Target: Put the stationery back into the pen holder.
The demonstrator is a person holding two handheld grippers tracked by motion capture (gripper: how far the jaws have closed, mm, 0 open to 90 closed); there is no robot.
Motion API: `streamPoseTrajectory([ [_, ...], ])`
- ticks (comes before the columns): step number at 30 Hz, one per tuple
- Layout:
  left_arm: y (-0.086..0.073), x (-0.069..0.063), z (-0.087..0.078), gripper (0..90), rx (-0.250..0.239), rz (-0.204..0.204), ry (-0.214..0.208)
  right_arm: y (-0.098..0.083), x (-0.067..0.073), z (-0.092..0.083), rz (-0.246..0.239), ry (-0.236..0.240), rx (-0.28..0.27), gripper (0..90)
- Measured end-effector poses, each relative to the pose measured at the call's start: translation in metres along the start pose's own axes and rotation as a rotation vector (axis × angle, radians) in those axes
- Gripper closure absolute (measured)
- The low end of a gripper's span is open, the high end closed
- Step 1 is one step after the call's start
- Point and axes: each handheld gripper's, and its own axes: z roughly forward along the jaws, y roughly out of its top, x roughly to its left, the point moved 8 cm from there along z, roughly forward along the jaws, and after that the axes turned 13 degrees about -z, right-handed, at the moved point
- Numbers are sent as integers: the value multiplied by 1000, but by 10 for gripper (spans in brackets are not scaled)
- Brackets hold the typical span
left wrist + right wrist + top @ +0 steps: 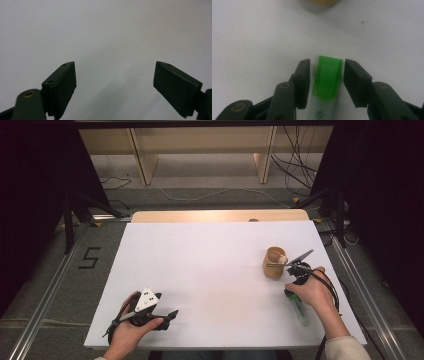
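Observation:
A marker [325, 82] with a green cap and a clear barrel lies on the white table [210, 270]. My right gripper [327, 62] has its jaws pressed close on both sides of the cap. In the high view the marker [300, 310] sticks out toward the front edge from under the right hand, and the right gripper [296, 281] is just behind a tan cup [274, 264]. My left gripper [170, 316] rests near the front left edge. In its own view the left gripper [115, 75] is open wide over bare white surface.
The tan cup's base [322, 3] shows at the top of the right gripper view, close ahead of the marker. A wooden strip [220, 216] runs along the table's far edge, with shelving and cables [295, 165] on the floor beyond.

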Motion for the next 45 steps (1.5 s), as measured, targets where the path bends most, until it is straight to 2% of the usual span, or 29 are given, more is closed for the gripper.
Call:
streamPoseTrajectory([
  [11,0,0,0,184,-1,2,2,1,-1,5,8,-14,28,575],
  [32,0,0,-1,184,-1,0,1,3,-1,7,24,-22,41,571],
  [45,0,0,-1,184,0,3,1,3,0,7,28,-24,46,603],
])
